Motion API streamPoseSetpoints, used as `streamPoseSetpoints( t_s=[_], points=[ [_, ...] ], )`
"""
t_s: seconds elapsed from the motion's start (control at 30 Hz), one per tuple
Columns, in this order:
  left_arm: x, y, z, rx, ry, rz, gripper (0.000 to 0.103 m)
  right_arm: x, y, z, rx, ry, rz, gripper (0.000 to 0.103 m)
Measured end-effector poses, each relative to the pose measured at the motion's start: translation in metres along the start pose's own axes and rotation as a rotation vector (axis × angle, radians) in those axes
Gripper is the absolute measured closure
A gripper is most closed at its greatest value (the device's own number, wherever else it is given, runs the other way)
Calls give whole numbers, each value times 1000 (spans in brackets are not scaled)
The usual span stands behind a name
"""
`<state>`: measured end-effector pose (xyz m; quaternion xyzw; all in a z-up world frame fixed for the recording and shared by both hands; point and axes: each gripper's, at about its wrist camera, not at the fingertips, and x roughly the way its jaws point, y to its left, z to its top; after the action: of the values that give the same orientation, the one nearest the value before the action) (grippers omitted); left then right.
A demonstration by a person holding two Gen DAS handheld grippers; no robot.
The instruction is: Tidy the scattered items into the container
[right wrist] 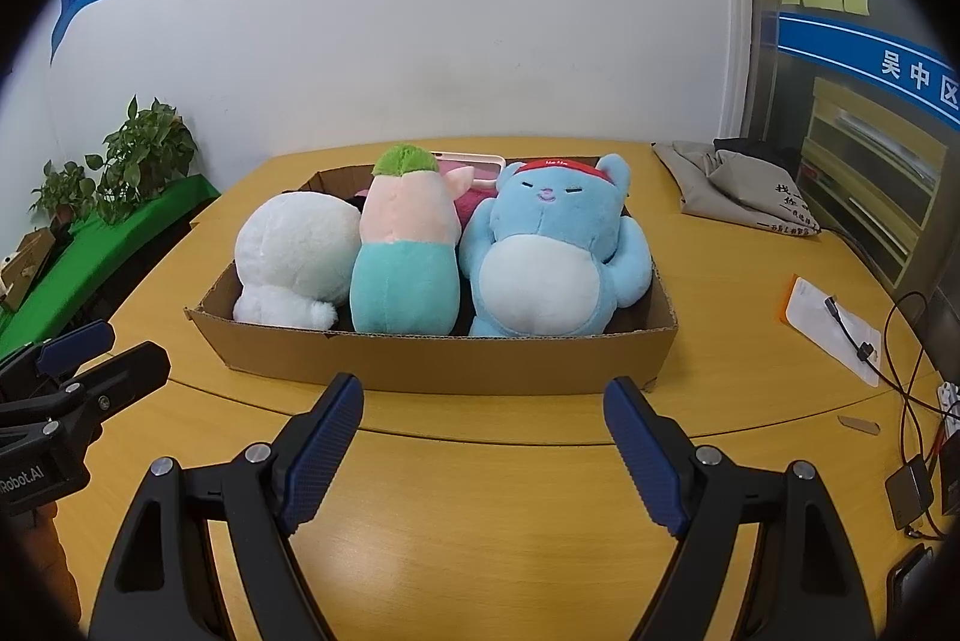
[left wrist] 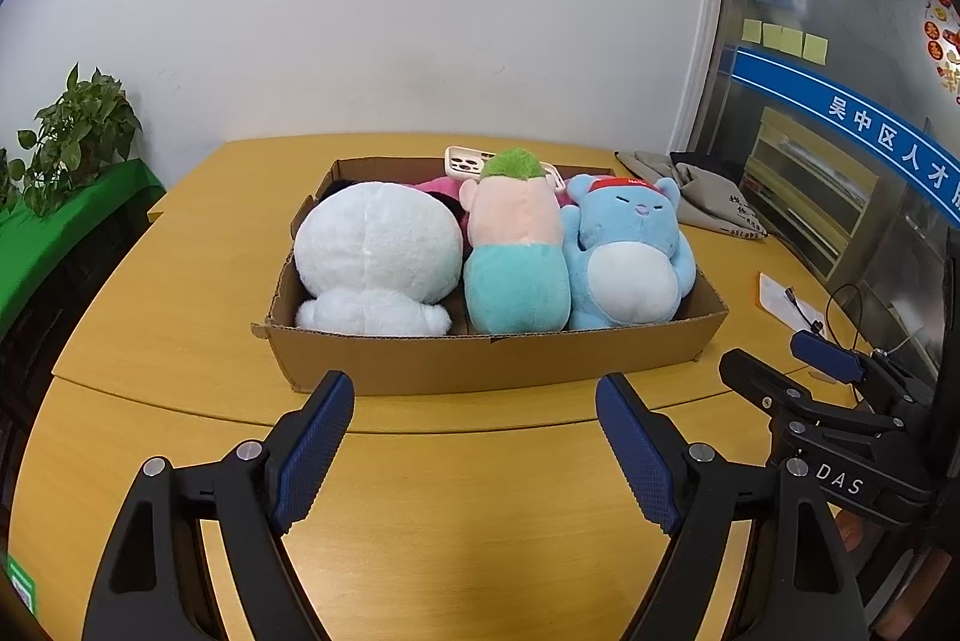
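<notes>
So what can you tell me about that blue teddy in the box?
The blue teddy looks like soft plush: light blue fur, a pale oval belly, rounded ears, closed-eye stitched face and a red headband. It lies on its back, feet toward the camera, at the right end of the cardboard box. Its left side presses against the pink and teal doll; its right arm rests by the box wall. Neither gripper touches it.

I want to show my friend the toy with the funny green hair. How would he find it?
Look at the cardboard box on the yellow table. Three big soft toys lie side by side in it, and yours is the middle toy, between the white toy and the blue bear. Only it has green hair, a pink top and a teal bottom.
</notes>
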<state>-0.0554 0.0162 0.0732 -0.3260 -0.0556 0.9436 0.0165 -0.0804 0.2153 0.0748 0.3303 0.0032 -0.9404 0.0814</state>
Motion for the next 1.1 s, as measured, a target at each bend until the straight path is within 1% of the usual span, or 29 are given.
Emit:
streamPoseSetpoints(
  t_s=[0.67, 0.73, 0.83, 0.93, 1.1],
  points=[
    [4, -4, -3, 11, 13, -1, 17, 4, 1, -4, -2, 14, 1, 21],
    [4, -5, -3, 12, 10, 8, 17, 3, 0, -4, 0, 15, 1, 21],
    [5, -5, -3, 11, 10, 43, 17, 3, -1, -4, 2, 11, -2, 21],
    [9, -3, -4, -4, 37, 13, 17, 3, -3, -4, 2, 9, -4, 21],
    [11, -6, -7, 7, 50, 9, 17, 3, -4, -5, 3, 9, -3, 21]
  ],
)
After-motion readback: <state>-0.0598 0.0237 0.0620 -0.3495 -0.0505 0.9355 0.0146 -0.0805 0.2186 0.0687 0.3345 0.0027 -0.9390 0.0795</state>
